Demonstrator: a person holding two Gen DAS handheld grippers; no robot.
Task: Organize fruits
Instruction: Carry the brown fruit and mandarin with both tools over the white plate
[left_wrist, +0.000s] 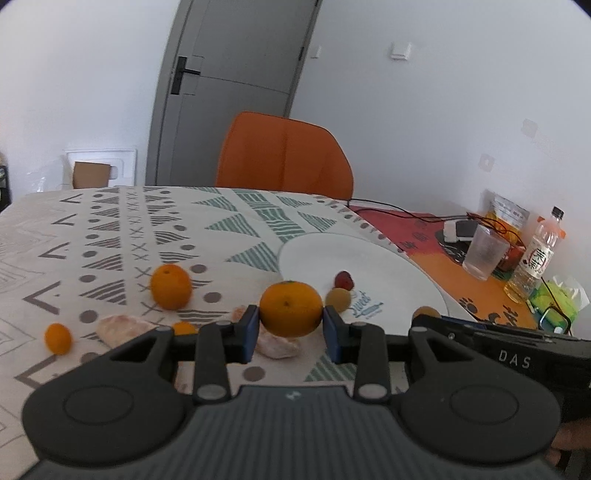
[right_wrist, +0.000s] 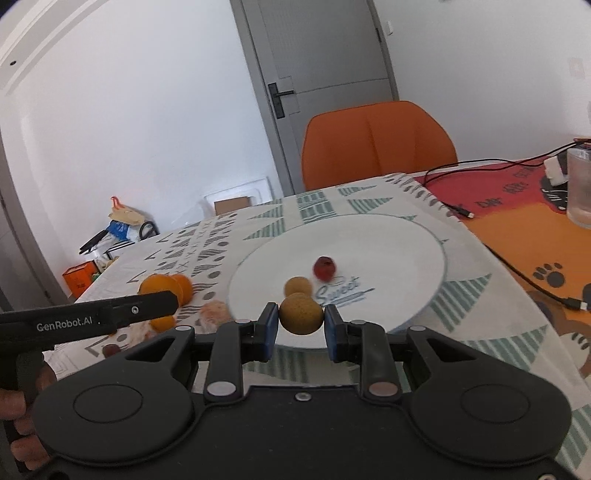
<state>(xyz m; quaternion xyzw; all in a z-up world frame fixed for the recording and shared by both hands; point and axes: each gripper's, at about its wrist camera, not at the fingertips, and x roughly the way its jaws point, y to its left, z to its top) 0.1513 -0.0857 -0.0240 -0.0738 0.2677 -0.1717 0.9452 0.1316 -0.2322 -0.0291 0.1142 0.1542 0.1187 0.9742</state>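
My left gripper (left_wrist: 291, 325) is shut on an orange tangerine (left_wrist: 291, 308), held above the patterned cloth just left of the white plate (left_wrist: 388, 266). My right gripper (right_wrist: 300, 325) is shut on a tan round longan (right_wrist: 300, 313) over the plate's near rim (right_wrist: 406, 236). On the plate lie a second tan longan (right_wrist: 298, 286) and a red fruit (right_wrist: 325, 268); both also show in the left wrist view, the longan (left_wrist: 338, 298) and the red fruit (left_wrist: 344, 279). Loose on the cloth are another tangerine (left_wrist: 170, 286), small kumquats (left_wrist: 58, 338) and pale pink pieces (left_wrist: 122, 328).
An orange chair (left_wrist: 284, 155) stands behind the table. At the right on the orange mat are a plastic cup (left_wrist: 484, 253), a bottle (left_wrist: 533, 258), black cables (right_wrist: 480, 162) and a green pack (left_wrist: 557, 299). Boxes and bags (right_wrist: 118, 225) sit on the floor by the wall.
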